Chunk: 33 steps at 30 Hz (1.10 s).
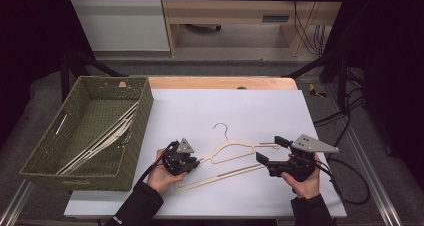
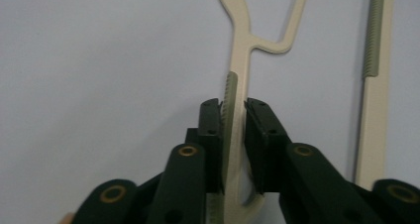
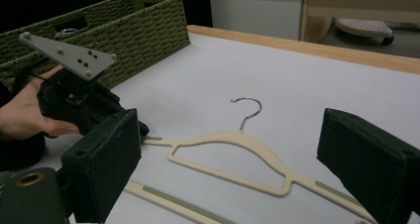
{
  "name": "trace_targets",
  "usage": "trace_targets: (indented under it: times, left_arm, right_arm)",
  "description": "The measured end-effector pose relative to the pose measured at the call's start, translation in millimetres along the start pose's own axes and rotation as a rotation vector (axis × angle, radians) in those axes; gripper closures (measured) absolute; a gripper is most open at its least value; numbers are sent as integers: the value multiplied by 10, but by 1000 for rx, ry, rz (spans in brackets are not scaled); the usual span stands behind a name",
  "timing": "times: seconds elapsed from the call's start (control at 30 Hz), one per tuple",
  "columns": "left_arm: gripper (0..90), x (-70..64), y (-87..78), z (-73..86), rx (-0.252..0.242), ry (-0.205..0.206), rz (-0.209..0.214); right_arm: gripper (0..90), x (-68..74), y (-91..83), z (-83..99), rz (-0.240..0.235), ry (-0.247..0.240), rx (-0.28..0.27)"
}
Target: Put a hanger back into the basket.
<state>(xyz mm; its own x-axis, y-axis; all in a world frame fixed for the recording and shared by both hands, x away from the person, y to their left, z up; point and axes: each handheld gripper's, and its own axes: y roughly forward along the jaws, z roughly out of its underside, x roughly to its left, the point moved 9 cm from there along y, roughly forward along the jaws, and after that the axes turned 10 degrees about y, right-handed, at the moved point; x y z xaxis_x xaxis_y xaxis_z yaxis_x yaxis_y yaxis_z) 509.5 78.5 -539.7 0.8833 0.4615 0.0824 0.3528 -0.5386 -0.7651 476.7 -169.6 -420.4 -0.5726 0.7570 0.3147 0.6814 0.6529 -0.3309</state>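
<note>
**Cream hanger pinched at one end, free at the other**

Cream plastic, long and thin: the hanger [image 1: 235, 158] lies flat on the white table cover [image 1: 200, 111], its long axis running across in front of me, hook pointing away. My left gripper [image 1: 196, 162] is clenched on the left arm tip, its ribbed strip between the pads [image 2: 213, 130]. My right gripper [image 1: 270, 152] hangs released, jaws wide, with the right arm tip between them, so it is the nearer hand for that end. The wicker basket [image 1: 142, 116] with more hangers sits to my left. Whether the right pads touch the plastic I cannot tell; the tip is cut off in the right gripper view.
</note>
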Motion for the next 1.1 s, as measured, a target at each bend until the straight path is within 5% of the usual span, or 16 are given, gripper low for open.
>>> trace_targets:
  times: [0.3,0.37,0.43,0.83,1.1]
  left_arm:
    - [787,-32,-4,-21,25,43,-48]
    - [788,-38,-8,-21,24,41,-44]
    - [790,-112,-33,-9,17,35,3]
    - [771,-141,-9,11,-16,21,-34]
    - [793,-141,-13,-2,7,35,-27]
  right_arm:
    - [101,22,94,76,1,-18,39]
    - [101,29,112,95,-2,-22,48]
    - [101,33,121,102,1,-16,50]
    - [101,39,147,100,-1,-17,53]
    - [104,60,204,110,-2,-20,64]
